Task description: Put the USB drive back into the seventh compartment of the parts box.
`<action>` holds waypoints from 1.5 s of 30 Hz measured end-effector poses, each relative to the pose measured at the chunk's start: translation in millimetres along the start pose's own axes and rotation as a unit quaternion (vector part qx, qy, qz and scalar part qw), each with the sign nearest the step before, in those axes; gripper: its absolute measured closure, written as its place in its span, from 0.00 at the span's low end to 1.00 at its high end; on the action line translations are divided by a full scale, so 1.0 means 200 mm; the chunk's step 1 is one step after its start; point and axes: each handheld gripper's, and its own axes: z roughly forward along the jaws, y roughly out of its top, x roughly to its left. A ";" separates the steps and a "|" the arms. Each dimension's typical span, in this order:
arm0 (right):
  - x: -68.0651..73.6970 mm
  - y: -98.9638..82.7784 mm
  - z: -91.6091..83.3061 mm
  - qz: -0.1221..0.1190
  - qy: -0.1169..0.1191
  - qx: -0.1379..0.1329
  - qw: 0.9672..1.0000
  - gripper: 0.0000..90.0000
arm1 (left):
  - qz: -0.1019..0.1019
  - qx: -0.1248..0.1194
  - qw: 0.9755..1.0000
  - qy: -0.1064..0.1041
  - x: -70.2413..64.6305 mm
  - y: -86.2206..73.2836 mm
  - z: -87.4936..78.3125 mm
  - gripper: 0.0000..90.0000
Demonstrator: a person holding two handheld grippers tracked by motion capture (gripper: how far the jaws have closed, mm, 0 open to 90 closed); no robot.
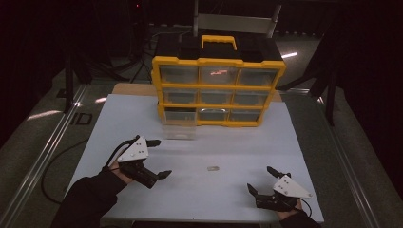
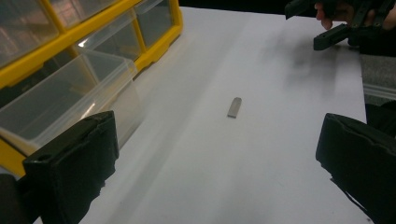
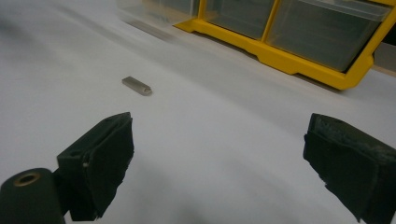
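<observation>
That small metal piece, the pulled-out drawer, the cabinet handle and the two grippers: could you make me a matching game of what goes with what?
Things:
1. small metal piece
2. clear drawer
3. handle
4. left gripper and right gripper

Descriptions:
A. yellow, on top of the cabinet
B. jaws open, holding nothing
C. lying flat on the white table
D. pulled out at bottom left

Pairs: 1-C, 2-D, 3-A, 4-B

Bare table [image 1: 237,152] before pulled-out drawer [image 1: 179,129].

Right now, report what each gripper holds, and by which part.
Nothing is held. The left gripper and right gripper are both open; the small metal piece lies free between them.
</observation>
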 end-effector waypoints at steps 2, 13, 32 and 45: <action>0.00 0.00 0.00 0.001 -0.001 0.000 1.000 0.10 | 0.000 0.000 1.000 -0.009 0.00 0.02 0.02 0.00; 0.00 0.00 0.00 0.005 0.001 -0.001 1.000 0.10 | 0.025 0.026 0.999 -0.030 -0.01 0.11 0.11 0.00; 0.00 0.00 0.00 0.003 0.003 -0.002 1.000 0.10 | 0.049 0.060 0.995 -0.059 -0.02 0.23 0.31 0.00; 0.00 0.00 0.00 0.004 0.006 -0.003 1.000 0.10 | 0.061 0.078 0.992 -0.079 -0.03 0.28 0.46 0.00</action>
